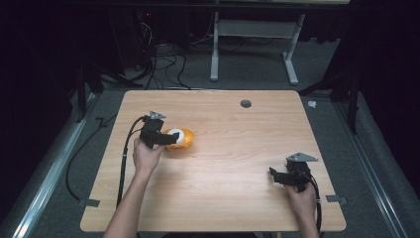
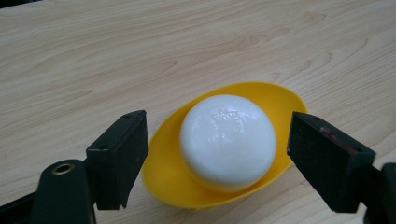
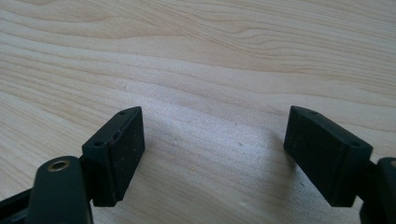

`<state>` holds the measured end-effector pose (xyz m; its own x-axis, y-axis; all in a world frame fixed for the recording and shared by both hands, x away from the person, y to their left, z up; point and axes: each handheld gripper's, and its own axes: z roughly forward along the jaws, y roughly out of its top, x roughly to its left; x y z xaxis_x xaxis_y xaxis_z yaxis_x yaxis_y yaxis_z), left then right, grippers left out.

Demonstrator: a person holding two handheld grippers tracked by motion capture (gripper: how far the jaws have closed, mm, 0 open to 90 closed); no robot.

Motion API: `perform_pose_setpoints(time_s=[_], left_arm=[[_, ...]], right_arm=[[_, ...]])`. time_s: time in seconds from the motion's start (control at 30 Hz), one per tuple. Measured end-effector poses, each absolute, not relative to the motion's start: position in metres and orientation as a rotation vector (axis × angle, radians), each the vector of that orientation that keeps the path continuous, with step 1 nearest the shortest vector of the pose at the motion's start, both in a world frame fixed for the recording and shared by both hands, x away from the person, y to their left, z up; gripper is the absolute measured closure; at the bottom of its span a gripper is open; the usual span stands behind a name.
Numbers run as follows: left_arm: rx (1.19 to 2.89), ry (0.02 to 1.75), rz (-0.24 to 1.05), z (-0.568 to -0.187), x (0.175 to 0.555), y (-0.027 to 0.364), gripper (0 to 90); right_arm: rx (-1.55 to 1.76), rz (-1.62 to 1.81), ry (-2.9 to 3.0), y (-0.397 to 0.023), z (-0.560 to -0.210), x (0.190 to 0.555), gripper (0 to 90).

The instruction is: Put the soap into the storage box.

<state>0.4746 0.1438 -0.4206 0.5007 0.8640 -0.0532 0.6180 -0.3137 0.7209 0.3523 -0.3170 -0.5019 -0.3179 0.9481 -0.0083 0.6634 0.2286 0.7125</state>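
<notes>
A: Where is the round white soap bar [image 2: 227, 141]?

B: In the shallow yellow plastic oval dish [image 2: 166, 168], left of centre on the pale wooden table [image 1: 237, 163] in the high view.

A: And the left gripper [image 2: 217, 158]?

B: Jaws spread wide, one on each side of the dish, gripping nothing.

A: The right gripper [image 3: 212, 156]?

B: Lower right of the high view, well apart from the dish. Jaws wide open over bare wood, empty.
</notes>
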Motion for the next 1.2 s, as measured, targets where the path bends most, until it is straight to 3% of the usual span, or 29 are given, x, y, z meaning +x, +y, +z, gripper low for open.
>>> perform_pose_setpoints(time_s=[1.2], left_arm=[[1.978, 1.212, 0.47, -0.406, 0.438, 0.179, 21.6]], right_arm=[[1.479, 0.857, 2.066, -0.317, -0.502, 0.352, 21.1]])
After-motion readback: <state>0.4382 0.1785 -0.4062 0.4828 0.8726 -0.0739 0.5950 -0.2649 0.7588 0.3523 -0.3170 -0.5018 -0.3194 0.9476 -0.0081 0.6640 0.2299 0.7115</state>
